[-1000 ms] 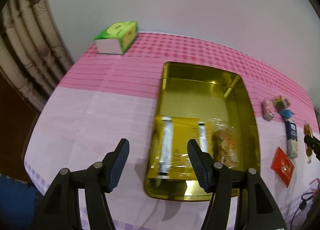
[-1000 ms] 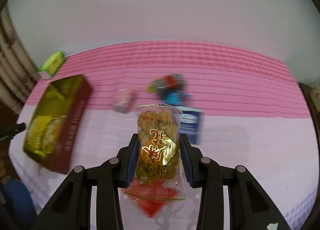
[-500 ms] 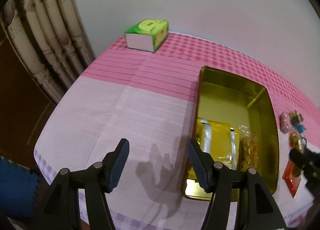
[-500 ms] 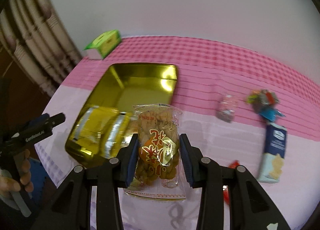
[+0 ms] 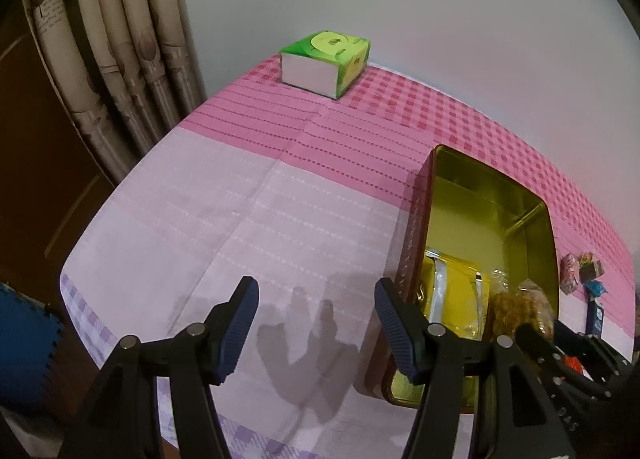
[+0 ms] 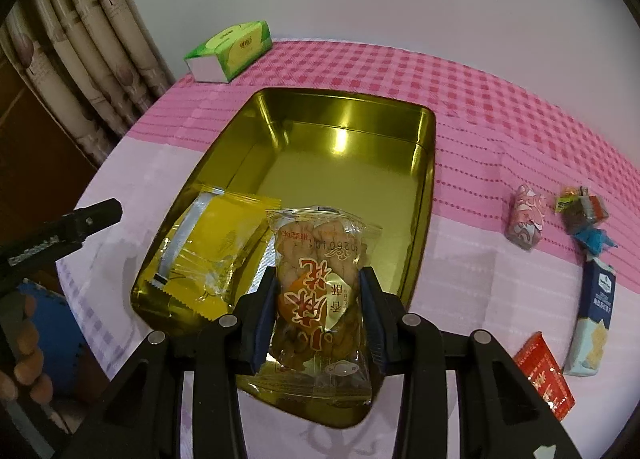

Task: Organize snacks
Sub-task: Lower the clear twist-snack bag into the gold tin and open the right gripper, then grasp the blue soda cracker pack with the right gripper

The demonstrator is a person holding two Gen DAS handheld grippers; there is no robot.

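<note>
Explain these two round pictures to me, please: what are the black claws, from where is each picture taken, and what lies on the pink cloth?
The claws are hand-held two-finger grippers, each carrying a fisheye camera. In the left wrist view, the left gripper is open, holding nothing. In the right wrist view, the right gripper clamps a clear snack packet above a gold tin holding a yellow packet. Loose snacks lie to the right; a green tissue box stands behind.
</note>
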